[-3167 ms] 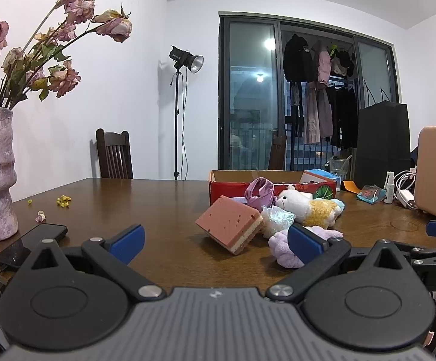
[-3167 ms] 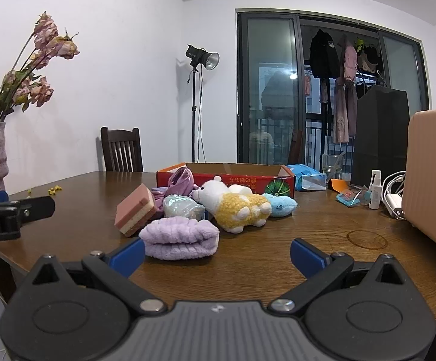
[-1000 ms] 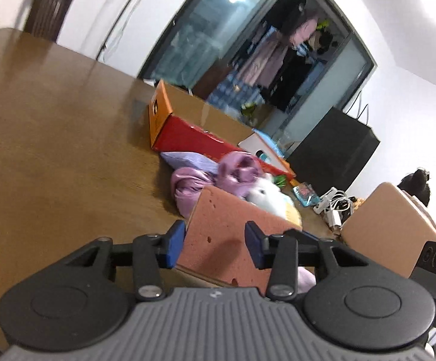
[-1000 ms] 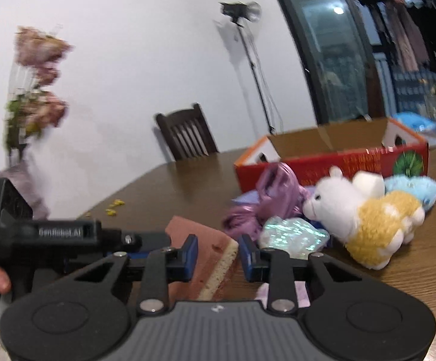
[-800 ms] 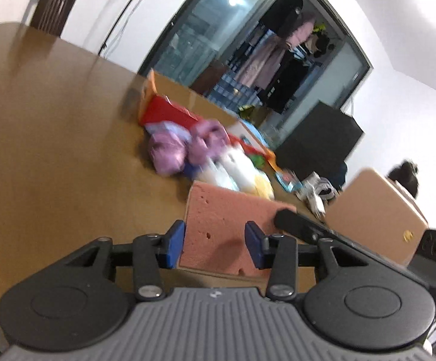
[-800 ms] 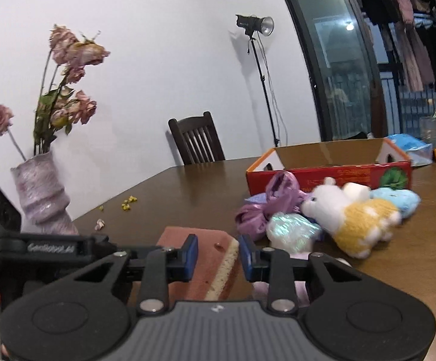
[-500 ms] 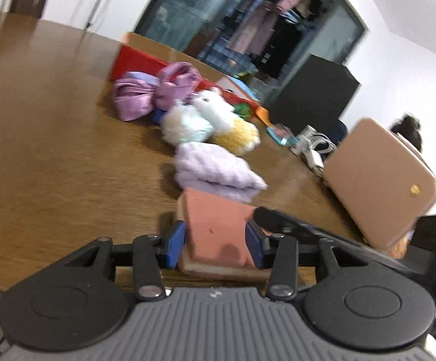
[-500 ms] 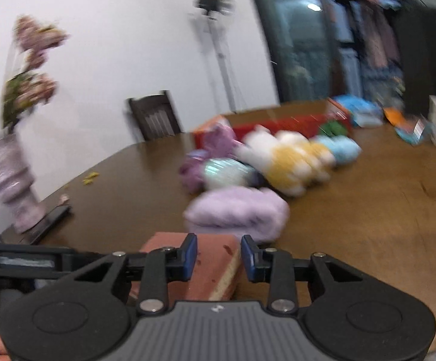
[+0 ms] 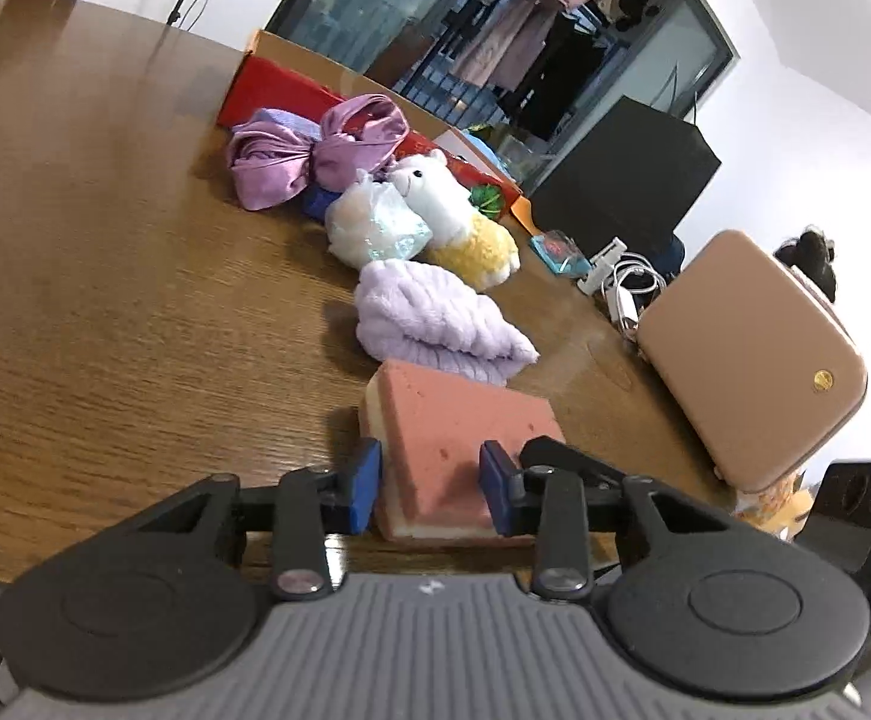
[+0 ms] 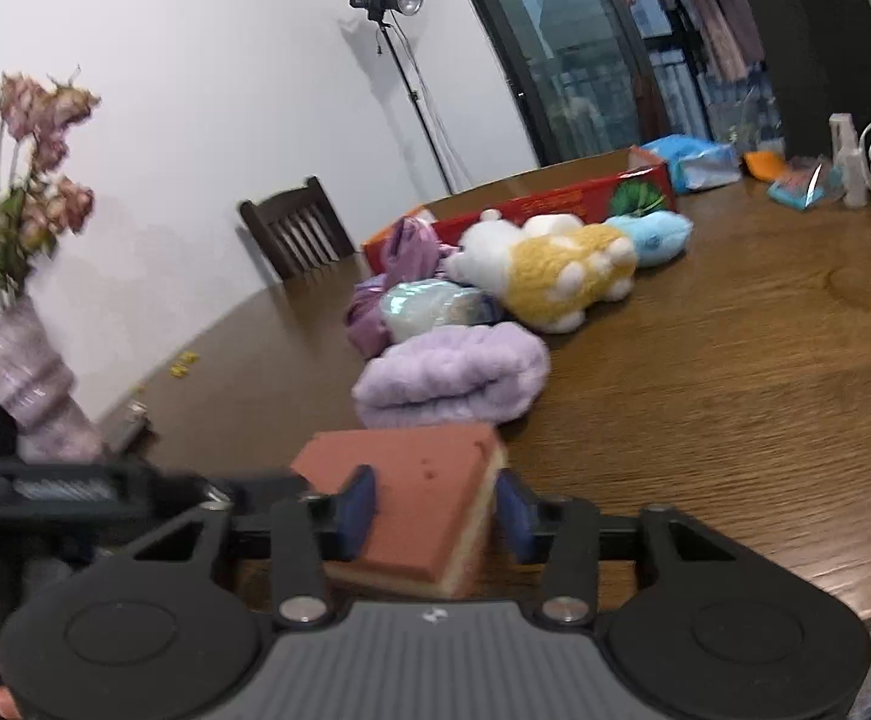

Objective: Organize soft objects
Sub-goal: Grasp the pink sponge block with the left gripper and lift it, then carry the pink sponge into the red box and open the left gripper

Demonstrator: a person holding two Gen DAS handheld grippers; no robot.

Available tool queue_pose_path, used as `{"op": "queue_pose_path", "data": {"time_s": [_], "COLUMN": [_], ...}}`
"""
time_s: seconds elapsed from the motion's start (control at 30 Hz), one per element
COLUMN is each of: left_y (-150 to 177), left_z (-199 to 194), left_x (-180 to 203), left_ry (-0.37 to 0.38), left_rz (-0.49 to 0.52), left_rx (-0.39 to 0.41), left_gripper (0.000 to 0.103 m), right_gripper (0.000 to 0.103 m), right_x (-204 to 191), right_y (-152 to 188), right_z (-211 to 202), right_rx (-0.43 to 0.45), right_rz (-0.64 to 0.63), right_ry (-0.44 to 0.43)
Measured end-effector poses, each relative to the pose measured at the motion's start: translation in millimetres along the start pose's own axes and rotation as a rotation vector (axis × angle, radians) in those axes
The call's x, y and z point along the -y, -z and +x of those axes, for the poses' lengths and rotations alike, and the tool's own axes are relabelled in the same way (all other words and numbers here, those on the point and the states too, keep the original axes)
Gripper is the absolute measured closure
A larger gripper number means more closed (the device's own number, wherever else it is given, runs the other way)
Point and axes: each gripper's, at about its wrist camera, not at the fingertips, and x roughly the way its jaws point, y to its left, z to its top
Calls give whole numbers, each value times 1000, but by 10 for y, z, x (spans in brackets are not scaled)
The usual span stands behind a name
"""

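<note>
In the left wrist view, the wooden table (image 9: 75,312) fills the left half of the frame. At upper centre a red cardboard box (image 9: 279,93) lies open, and just in front of it sits a purple satin bundle (image 9: 315,150). Right of that, touching one another, come a white fluffy item in clear wrap (image 9: 375,225) and a white-and-yellow plush alpaca (image 9: 465,228). Below them, at centre, lies a folded lilac towel (image 9: 435,324), and just beneath it the pink sponge (image 9: 459,450) rests on the table near its front edge. The left gripper (image 9: 429,489) has its blue pads closed against the two sides of the sponge. At the right, a tan case (image 9: 747,360) stands tilted, with white cables (image 9: 627,288) near it.

In the right wrist view, a vase of dried roses (image 10: 33,384) stands at the far left, with a dark chair (image 10: 297,234) behind the table. At lower centre the right gripper (image 10: 435,513) is narrowed on the same sponge (image 10: 429,504), its pads pressing the sponge's sides, while the other gripper's body reaches in from the left. Above the sponge lies the towel (image 10: 453,372), then the alpaca (image 10: 555,276), with a blue plush (image 10: 651,237) at its right and the box (image 10: 555,192) behind.
</note>
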Motion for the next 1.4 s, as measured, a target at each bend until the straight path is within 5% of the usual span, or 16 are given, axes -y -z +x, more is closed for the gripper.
{"op": "queue_pose_path", "data": {"time_s": [0.17, 0.37, 0.6, 0.77, 1.03, 1.17, 1.33, 1.4], "left_y": [-415, -1613, -3056, -3719, -4095, -4069, -3997, -3942], "left_z": [-122, -227, 167, 836, 2181, 2496, 2600, 2574], "left_x": [346, 793, 897, 490, -802, -1085, -993, -897], "left_ry": [22, 57, -22, -92, -200, -278, -354, -386], "left_rz": [74, 166, 169, 124, -54, 10, 149, 204], "left_rx": [87, 175, 168, 101, -70, -89, -54, -11], "left_gripper": [69, 69, 69, 69, 68, 56, 46, 32], "right_gripper": [69, 70, 73, 73, 72, 72, 69, 64], "right_x": [-249, -274, -124, 74, 627, 752, 781, 825], "right_y": [-384, -1540, -3185, -3856, -3826, -3623, -3386, -3320], "right_z": [-166, -206, 503, 1527, 3501, 4164, 4469, 4506], "right_rx": [110, 255, 145, 12, -259, -356, -388, -390], "right_rz": [-125, -174, -89, -42, 116, 145, 146, 152], "right_ry": [44, -22, -106, -83, -8, 1, 36, 40]}}
